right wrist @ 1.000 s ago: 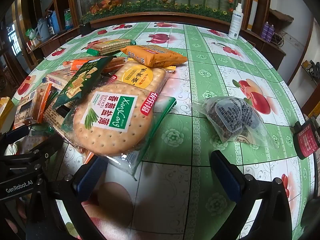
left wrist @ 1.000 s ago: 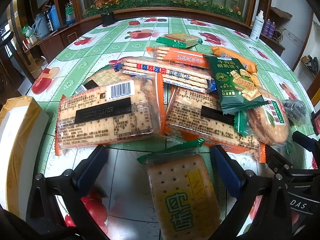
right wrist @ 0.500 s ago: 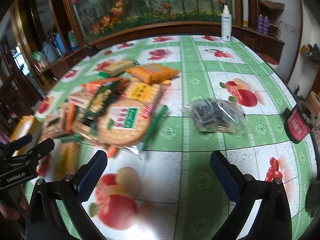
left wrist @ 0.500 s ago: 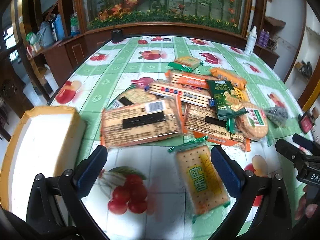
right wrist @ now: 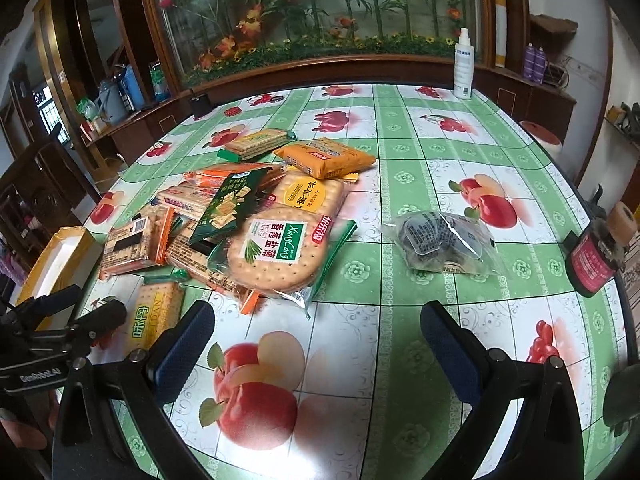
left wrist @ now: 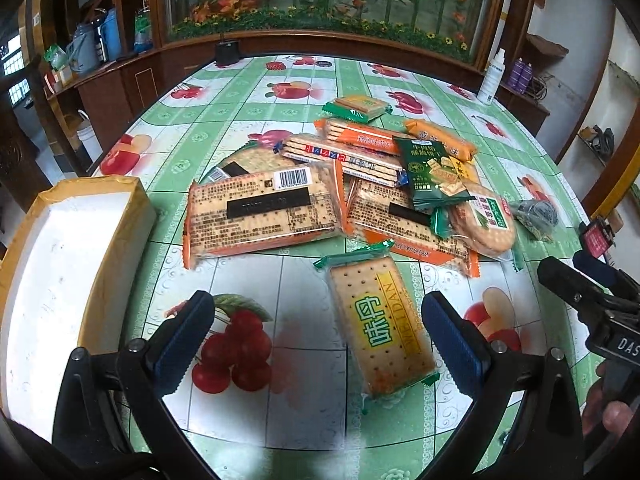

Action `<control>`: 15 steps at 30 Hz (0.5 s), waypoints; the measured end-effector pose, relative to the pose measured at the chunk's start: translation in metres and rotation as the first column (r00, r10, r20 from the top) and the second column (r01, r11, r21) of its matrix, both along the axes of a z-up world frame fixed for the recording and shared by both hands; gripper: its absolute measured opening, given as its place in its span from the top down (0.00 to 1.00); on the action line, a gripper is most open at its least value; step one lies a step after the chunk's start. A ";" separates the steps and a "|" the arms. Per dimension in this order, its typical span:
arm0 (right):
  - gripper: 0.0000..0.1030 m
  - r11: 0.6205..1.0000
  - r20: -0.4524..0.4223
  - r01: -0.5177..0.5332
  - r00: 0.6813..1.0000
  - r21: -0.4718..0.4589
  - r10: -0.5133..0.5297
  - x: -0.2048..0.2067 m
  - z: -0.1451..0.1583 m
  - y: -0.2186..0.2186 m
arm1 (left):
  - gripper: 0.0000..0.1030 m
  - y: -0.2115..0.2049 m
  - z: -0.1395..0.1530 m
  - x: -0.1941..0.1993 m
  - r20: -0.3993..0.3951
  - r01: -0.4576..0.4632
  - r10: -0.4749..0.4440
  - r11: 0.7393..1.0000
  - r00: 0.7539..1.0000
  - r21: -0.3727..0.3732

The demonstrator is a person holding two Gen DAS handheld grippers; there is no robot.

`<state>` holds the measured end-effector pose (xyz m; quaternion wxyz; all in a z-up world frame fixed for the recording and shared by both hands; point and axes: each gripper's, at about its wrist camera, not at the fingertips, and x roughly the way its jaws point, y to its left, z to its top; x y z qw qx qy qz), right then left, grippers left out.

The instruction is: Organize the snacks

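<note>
A white box (left wrist: 60, 264) is seen left of the left gripper (left wrist: 320, 336), whose spread jaws flank a yellow cracker pack (left wrist: 380, 324). Piled snacks (right wrist: 248, 216) lie beyond the released, empty right gripper (right wrist: 316, 340).

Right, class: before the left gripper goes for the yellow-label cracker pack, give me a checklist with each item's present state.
1. Left gripper open: ok.
2. Yellow-label cracker pack lies apart from the snack pile: ok.
3. Pack centred between the jaws: not ok, it sits toward the right finger.
4. White box open for loading: ok.
5. Right gripper open, holding nothing: ok.
6. Box depth: cannot tell.
</note>
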<state>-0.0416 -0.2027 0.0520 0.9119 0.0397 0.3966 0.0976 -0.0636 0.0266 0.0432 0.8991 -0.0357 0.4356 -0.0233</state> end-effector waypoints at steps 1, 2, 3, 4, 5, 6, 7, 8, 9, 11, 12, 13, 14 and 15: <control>0.00 1.000 -0.001 0.001 1.000 -0.001 -0.001 0.000 0.000 0.000 | 0.00 -0.001 -0.001 0.000 0.000 -0.001 0.001 1.000 1.000 0.002; 0.00 1.000 0.001 0.002 1.000 -0.003 -0.002 0.000 -0.001 0.000 | 0.00 -0.001 -0.002 0.000 0.000 -0.002 0.002 1.000 1.000 0.002; 0.00 1.000 0.003 0.004 1.000 -0.008 -0.004 -0.001 -0.001 0.001 | 0.00 -0.002 -0.003 0.001 0.000 -0.004 0.004 1.000 1.000 0.002; 0.00 1.000 0.005 0.006 1.000 -0.013 -0.006 -0.001 0.000 0.002 | 0.00 -0.002 -0.003 0.001 0.000 -0.005 0.005 1.000 1.000 0.003; 0.00 1.000 0.008 0.008 1.000 -0.015 -0.008 -0.001 0.000 0.003 | 0.00 -0.003 -0.004 0.001 0.000 -0.006 0.006 1.000 1.000 0.006; 0.00 1.000 0.011 0.008 1.000 -0.016 -0.008 -0.001 0.001 0.004 | 0.00 -0.003 -0.004 0.001 0.000 -0.008 0.008 1.000 1.000 0.011; 0.00 1.000 0.017 0.006 1.000 -0.016 -0.006 -0.002 0.001 0.005 | 0.00 -0.003 -0.005 0.002 0.002 -0.009 0.009 1.000 1.000 0.015; 0.00 1.000 0.017 0.004 1.000 -0.018 -0.004 -0.002 0.002 0.007 | 0.00 -0.004 -0.005 0.002 0.003 -0.010 0.010 1.000 1.000 0.017; 0.01 1.000 0.015 0.002 1.000 -0.022 -0.002 -0.001 0.002 0.008 | 0.00 -0.004 -0.005 0.002 0.005 -0.011 0.011 1.000 1.000 0.020; 0.00 0.999 0.015 0.003 1.000 -0.035 -0.003 -0.001 0.001 0.010 | 0.00 -0.005 -0.005 0.002 0.007 -0.011 0.011 1.000 1.000 0.025; 0.00 0.999 0.015 0.004 1.000 -0.037 -0.003 0.000 0.000 0.010 | 0.00 -0.006 -0.006 0.002 0.008 -0.011 0.011 1.000 1.000 0.027; 0.01 0.999 0.013 0.003 1.000 -0.038 -0.003 0.000 -0.001 0.011 | 0.00 -0.006 -0.006 0.003 0.008 -0.010 0.010 1.000 1.000 0.030; 0.00 0.999 0.013 0.003 1.000 -0.036 -0.002 0.000 -0.001 0.010 | 0.00 -0.007 -0.007 0.003 0.008 -0.009 0.008 0.999 1.000 0.034; 0.00 0.999 0.011 0.004 1.000 -0.033 -0.004 0.001 -0.002 0.010 | 0.00 -0.008 -0.007 0.004 0.007 -0.009 0.008 0.999 1.000 0.035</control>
